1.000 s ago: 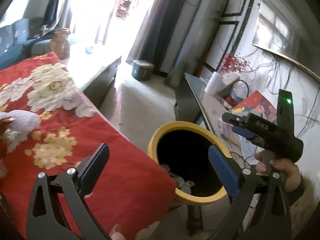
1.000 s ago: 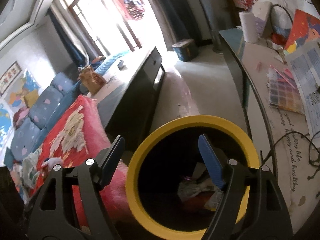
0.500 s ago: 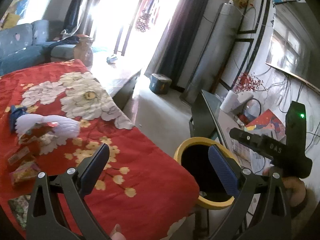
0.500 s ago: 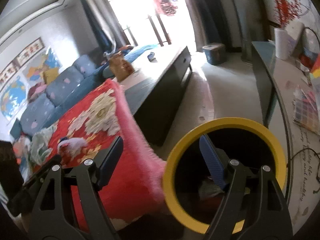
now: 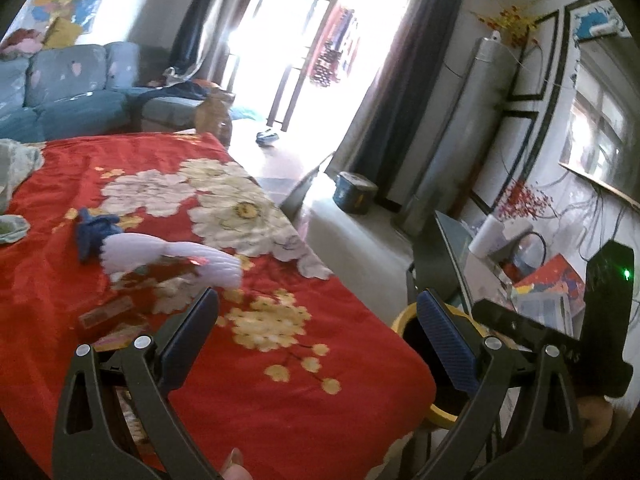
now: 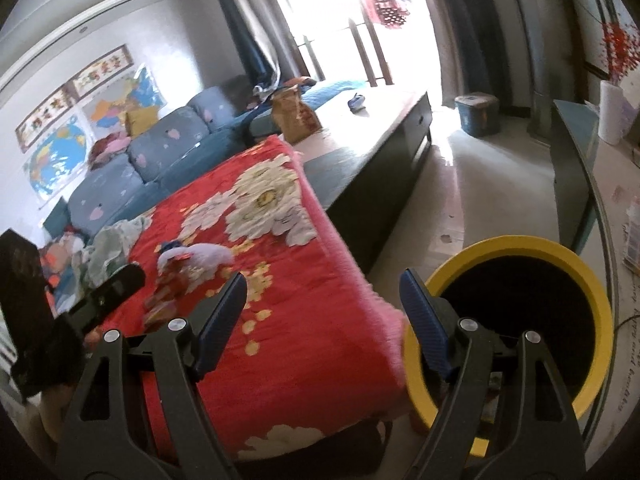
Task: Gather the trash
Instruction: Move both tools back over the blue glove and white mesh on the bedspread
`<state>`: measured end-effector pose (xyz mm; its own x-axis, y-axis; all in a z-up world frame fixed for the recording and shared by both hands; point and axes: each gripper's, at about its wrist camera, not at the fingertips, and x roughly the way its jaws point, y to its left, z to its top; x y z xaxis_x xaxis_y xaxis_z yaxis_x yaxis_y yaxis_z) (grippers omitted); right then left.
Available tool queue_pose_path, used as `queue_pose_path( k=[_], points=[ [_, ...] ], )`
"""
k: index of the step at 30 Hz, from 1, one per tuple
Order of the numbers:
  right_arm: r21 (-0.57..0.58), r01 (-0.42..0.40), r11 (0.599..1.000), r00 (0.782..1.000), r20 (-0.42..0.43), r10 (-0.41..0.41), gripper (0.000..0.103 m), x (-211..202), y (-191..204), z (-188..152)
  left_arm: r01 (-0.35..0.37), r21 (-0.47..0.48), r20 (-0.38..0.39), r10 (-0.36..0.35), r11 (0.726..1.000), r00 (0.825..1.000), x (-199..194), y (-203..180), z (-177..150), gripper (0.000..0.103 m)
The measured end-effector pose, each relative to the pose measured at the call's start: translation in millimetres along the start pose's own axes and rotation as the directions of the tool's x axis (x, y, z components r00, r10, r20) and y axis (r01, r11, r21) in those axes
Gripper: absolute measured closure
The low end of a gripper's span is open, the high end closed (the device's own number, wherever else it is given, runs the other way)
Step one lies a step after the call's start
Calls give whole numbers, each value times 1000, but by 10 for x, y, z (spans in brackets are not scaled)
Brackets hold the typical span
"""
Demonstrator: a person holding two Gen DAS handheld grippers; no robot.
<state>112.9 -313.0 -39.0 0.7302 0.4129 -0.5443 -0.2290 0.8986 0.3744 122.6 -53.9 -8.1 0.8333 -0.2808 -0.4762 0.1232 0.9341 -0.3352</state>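
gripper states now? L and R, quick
Left gripper: open, holding nothing, over the red blanket.
Right gripper: open, holding nothing, between the blanket and the yellow-rimmed bin.

A red floral blanket (image 5: 256, 392) is covering the table. Snack wrappers (image 5: 106, 312) are lying at its 8 o'clock side, beside a pale cloth (image 6: 108, 248) sitting toward 10 o'clock. A yellow bin (image 6: 592, 292) is standing on the floor (image 6: 452, 184) at 4 o'clock, touching the blanket's edge.
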Motion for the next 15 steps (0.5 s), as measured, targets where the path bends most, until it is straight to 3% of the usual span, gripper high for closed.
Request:
queue_pose_path(
  k=[15],
  points=[
    [-118, -84, 989, 996, -51, 78, 33, 163, 610, -91, -80, -79, 59, 85, 994, 995, -241, 478, 123, 7]
  ],
)
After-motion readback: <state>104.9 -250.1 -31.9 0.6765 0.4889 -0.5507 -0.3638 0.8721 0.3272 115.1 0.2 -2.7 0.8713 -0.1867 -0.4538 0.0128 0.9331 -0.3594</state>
